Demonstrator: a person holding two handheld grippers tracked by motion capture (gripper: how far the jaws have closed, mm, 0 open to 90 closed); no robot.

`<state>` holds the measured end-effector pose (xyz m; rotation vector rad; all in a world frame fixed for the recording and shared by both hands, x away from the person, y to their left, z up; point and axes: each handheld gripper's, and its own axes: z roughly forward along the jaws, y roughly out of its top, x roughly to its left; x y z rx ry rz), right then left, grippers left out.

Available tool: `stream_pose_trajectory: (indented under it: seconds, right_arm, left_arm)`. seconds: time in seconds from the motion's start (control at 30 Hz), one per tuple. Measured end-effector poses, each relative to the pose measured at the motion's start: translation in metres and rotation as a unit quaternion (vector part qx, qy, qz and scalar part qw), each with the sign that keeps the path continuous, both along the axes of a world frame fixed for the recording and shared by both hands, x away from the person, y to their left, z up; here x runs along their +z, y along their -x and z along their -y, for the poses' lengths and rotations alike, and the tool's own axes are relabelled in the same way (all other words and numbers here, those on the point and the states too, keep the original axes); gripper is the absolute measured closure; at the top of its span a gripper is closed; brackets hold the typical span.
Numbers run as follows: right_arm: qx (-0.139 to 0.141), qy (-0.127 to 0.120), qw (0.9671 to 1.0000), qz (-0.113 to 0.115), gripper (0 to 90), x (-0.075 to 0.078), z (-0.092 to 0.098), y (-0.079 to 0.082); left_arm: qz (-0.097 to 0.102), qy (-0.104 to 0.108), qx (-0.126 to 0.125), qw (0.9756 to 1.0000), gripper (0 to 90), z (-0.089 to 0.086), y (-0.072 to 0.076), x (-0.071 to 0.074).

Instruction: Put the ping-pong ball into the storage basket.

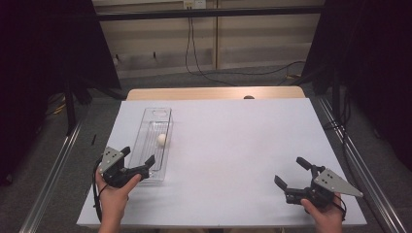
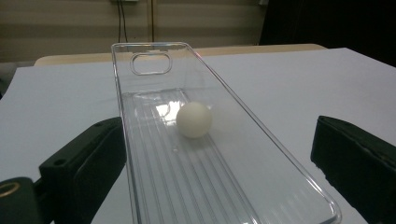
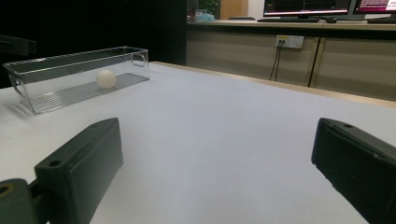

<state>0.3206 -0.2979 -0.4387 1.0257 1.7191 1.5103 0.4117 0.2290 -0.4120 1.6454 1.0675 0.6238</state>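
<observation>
Left gripper (image 1: pixel 137 161) wide open, jaws straddling near end of clear tray (image 1: pixel 145 145) at table's left; white ball (image 1: pixel 162 139) sits inside, ungrasped. Right gripper (image 1: pixel 291 172) open, empty, near right. Nothing done yet.

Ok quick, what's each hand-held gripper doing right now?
Left hand-held gripper: open, jaws either side of the clear tray's near end, holding nothing.
Right hand-held gripper: open, empty.

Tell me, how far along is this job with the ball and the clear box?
The white ball already lies inside the clear box. The left gripper is open, its jaws straddling the box's near end, nothing gripped yet. The right gripper waits open, apart. Any grasping or moving looks still to come.
</observation>
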Motion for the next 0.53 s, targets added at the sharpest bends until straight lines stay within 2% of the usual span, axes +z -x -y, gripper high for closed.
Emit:
stream_pose_trajectory:
  seconds: [0.23, 0.33, 0.43, 0.53]
  right_arm:
    - [-0.003, -0.002, 1.0, 0.0, 1.4, 0.0, 0.0, 0.0]
    - [-0.002, 0.0, 1.0, -0.001, 1.4, 0.0, 0.0, 0.0]
    - [-0.003, -0.003, 1.0, -0.003, 1.4, 0.001, 0.0, 0.001]
    - [-0.002, -0.002, 1.0, -0.003, 1.4, 0.0, 0.0, 0.001]
  left_arm:
    - [0.004, 0.01, 0.001, 0.9999, 3.5, -0.004, 0.006, -0.001]
    - [0.006, 0.006, 0.004, 1.0, 3.5, -0.005, 0.009, -0.002]
    - [0.013, 0.011, -0.001, 0.9999, 3.5, -0.005, 0.013, -0.005]
    - [0.014, 0.005, -0.003, 0.9999, 3.4, -0.006, 0.015, -0.005]
